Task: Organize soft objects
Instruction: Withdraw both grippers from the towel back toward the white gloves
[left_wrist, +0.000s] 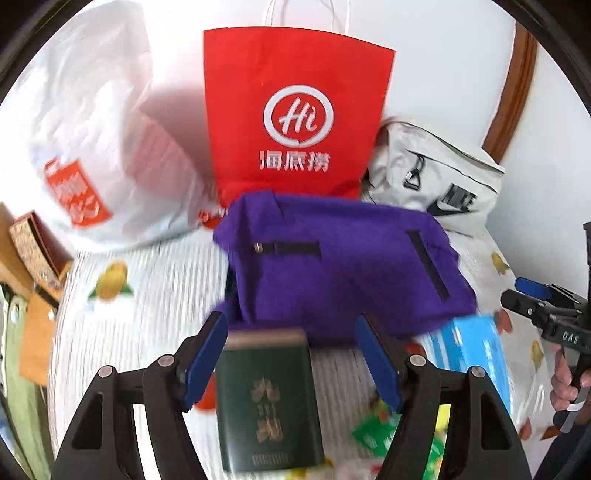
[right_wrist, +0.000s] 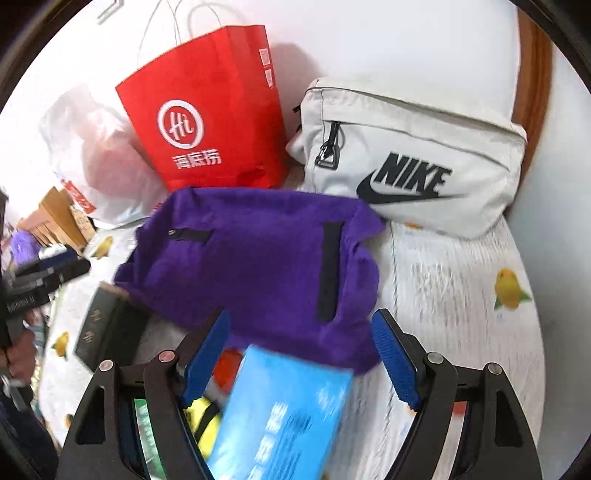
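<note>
Purple bag (left_wrist: 343, 258) partly hidden — L gripper (left_wrist: 291, 354) & R gripper (right_wrist: 301, 354) wide apart, holding nothing.

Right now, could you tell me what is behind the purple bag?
Behind the purple bag stand a red paper bag and a white Nike bag. Their lower edges are covered.
</note>
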